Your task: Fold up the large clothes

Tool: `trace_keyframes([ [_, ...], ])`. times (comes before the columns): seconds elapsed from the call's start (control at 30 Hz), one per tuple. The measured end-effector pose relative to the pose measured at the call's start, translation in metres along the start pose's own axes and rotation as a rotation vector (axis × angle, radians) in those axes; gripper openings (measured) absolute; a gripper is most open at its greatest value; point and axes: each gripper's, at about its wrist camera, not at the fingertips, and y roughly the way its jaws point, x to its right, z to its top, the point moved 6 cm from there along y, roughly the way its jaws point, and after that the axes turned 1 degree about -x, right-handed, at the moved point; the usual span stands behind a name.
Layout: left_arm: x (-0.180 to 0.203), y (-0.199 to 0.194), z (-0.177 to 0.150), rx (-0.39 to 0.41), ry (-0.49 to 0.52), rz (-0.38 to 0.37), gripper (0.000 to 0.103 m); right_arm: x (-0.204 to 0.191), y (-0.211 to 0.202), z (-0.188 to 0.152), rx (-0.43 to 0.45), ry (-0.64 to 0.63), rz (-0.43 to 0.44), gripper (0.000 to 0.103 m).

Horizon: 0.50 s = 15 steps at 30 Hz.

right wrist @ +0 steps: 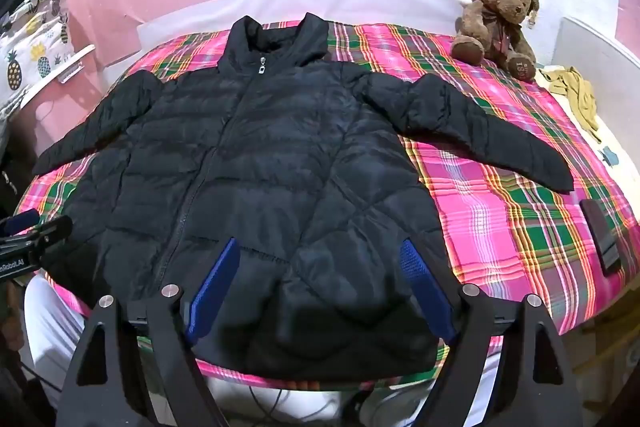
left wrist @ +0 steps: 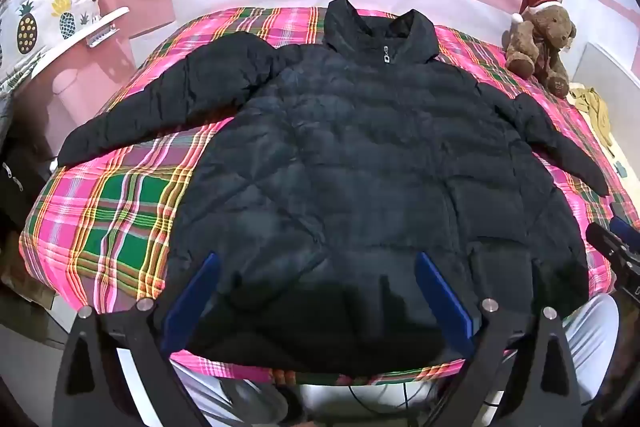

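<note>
Left tool (right wrist: 24, 231) side lettering "nRobot.AI", beside black jacket (right wrist: 256, 167).

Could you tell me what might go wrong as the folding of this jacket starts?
1. The black puffer jacket looks thick and slick, so folds may spring open or slip from the open left gripper or right gripper.
2. The right sleeve ends near a dark phone-like object at the bed edge; a sweep could knock it off.
3. The teddy bear sits nearby and could topple.
</note>
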Motion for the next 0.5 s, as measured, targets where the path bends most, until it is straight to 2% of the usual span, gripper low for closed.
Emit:
trace_keyframes([
  [0.5,0.004,0.0012,-0.004,-0.013,0.004,-0.007,0.099,-0.0002,0.0026,-0.0018,-0.011,-0.006,-0.004,0.082],
])
